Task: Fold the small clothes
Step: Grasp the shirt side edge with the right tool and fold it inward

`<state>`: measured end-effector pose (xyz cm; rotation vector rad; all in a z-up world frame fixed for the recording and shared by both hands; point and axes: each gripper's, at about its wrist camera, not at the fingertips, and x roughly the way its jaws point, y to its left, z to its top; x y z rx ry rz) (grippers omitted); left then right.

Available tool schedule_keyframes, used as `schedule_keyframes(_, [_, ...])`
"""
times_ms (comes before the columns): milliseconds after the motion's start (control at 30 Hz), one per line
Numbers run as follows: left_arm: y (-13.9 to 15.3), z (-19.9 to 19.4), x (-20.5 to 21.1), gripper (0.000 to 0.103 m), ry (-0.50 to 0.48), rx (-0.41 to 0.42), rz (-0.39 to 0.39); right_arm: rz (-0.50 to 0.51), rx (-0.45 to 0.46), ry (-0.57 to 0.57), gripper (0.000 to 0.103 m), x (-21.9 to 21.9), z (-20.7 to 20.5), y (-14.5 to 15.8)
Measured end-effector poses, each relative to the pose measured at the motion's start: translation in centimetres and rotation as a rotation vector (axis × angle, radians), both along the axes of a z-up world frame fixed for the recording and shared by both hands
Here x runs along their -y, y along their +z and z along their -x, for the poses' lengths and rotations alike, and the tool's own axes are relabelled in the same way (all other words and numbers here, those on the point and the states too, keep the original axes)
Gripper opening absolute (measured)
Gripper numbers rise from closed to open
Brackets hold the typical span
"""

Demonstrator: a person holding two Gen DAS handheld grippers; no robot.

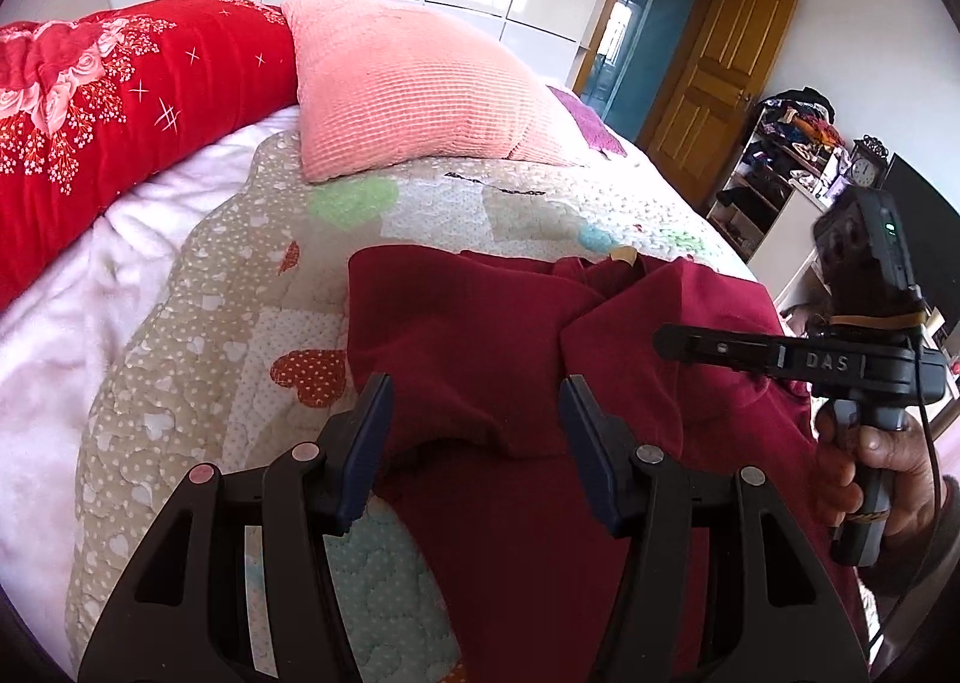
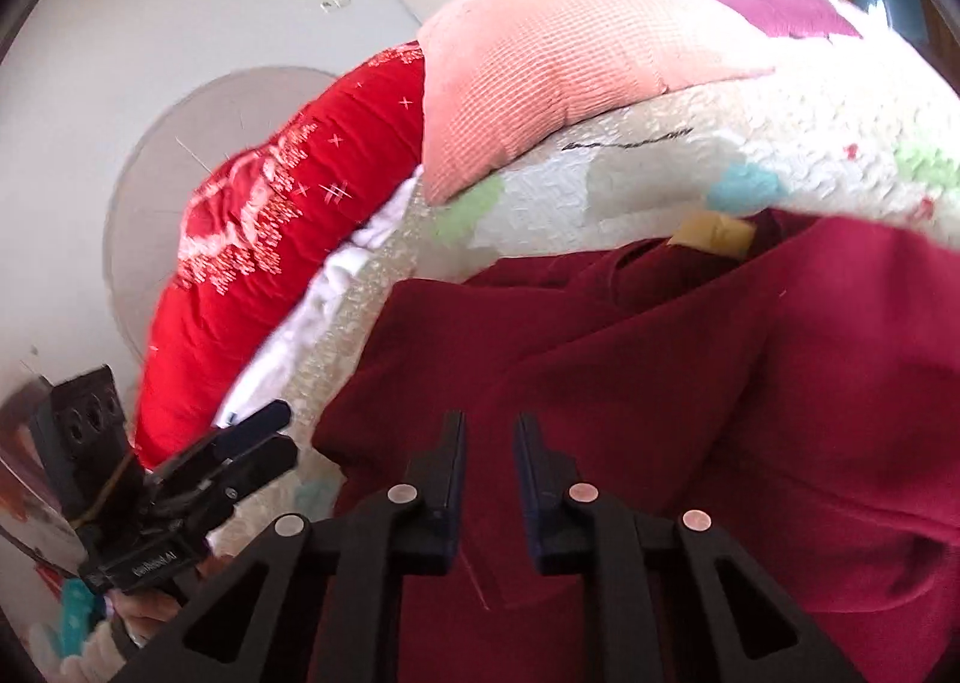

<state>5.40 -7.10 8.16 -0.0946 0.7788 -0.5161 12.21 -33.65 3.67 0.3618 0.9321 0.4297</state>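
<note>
A dark red garment (image 1: 480,323) lies on the quilt (image 1: 198,323) of a bed, partly folded: one flap lies over its middle, and a tan label (image 1: 624,254) shows at the collar on the far edge.

The left gripper (image 1: 474,401) hangs over the near left part of the garment. Its jaws stand wide apart, and the blue pads (image 1: 372,443) hold nothing; cloth shows in the gap below them, but whether the tips touch it cannot be told.

The right gripper (image 2: 489,437) is over the garment's right part, its jaws parted by a narrow gap with nothing pinched between them. In the left wrist view it (image 1: 660,336) shows from the side, its fingers reaching in over the folded flap, and a hand (image 1: 864,479) grips its handle at the bed's right edge. In the right wrist view the left gripper (image 2: 264,437) shows at the lower left, beside the garment's edge.

Beyond the garment a pink pillow (image 1: 408,95) rests on the quilt, with a red blanket (image 1: 120,101) touching its left side. A wooden door (image 1: 714,83) stands open at the back right, near a cluttered shelf (image 1: 774,167).
</note>
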Motion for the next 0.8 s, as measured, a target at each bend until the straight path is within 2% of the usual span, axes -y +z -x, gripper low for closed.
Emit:
schedule_keyframes(67, [-0.1, 0.1, 0.0, 0.057, -0.005, 0.005, -0.006, 0.043, -0.002, -0.020, 0.016, 0.3, 0.9, 0.3])
schedule_keyframes(100, [-0.2, 0.0, 0.0, 0.057, -0.006, 0.004, -0.008, 0.047, -0.023, -0.046, 0.026, 1.1, 1.7, 0.1])
schedule_keyframes(133, [-0.4, 0.0, 0.0, 0.057, -0.006, 0.002, -0.009, 0.038, -0.043, -0.070, 0.048, 1.8, 2.2, -0.3])
schedule_keyframes(167, [-0.5, -0.1, 0.0, 0.057, -0.003, -0.002, -0.005, 0.027, -0.064, -0.097, 0.055, 2.3, 2.6, -0.7])
schedule_keyframes(200, [-0.7, -0.1, 0.0, 0.057, -0.002, -0.008, 0.003, 0.011, -0.089, -0.119, 0.058, 3.0, 3.0, -1.4])
schedule_keyframes(300, [-0.7, -0.1, 0.0, 0.057, 0.000, -0.018, 0.021, -0.023, -0.116, -0.098, 0.058, 3.1, 2.7, -2.9])
schedule_keyframes(333, [-0.7, 0.0, 0.1, 0.057, 0.000, -0.017, 0.021, -0.039, -0.105, -0.091, 0.055, 2.8, 2.5, -3.2])
schedule_keyframes(367, [-0.5, 0.1, 0.1, 0.057, -0.001, -0.013, 0.019, -0.046, -0.100, -0.081, 0.049, 2.5, 2.2, -3.4])
schedule_keyframes(433, [-0.2, 0.2, -0.2, 0.057, -0.005, -0.001, 0.017, -0.054, -0.094, -0.056, 0.019, 1.5, 1.1, -3.3])
schedule_keyframes(467, [0.1, 0.2, -0.4, 0.057, -0.005, 0.007, 0.017, -0.061, -0.061, -0.051, 0.014, 1.2, 0.7, -2.4])
schedule_keyframes(600, [0.5, 0.0, -0.9, 0.057, -0.010, 0.022, 0.028, -0.085, 0.058, -0.061, 0.012, -1.0, -2.3, 1.5])
schedule_keyframes(700, [0.5, -0.3, -0.9, 0.057, -0.013, 0.004, 0.060, -0.064, 0.105, -0.080, 0.015, -2.8, -5.8, 2.2])
schedule_keyframes(800, [0.6, -0.9, -0.7, 0.057, -0.013, -0.008, 0.086, -0.094, -0.035, -0.083, 0.017, -4.1, -10.4, -1.5])
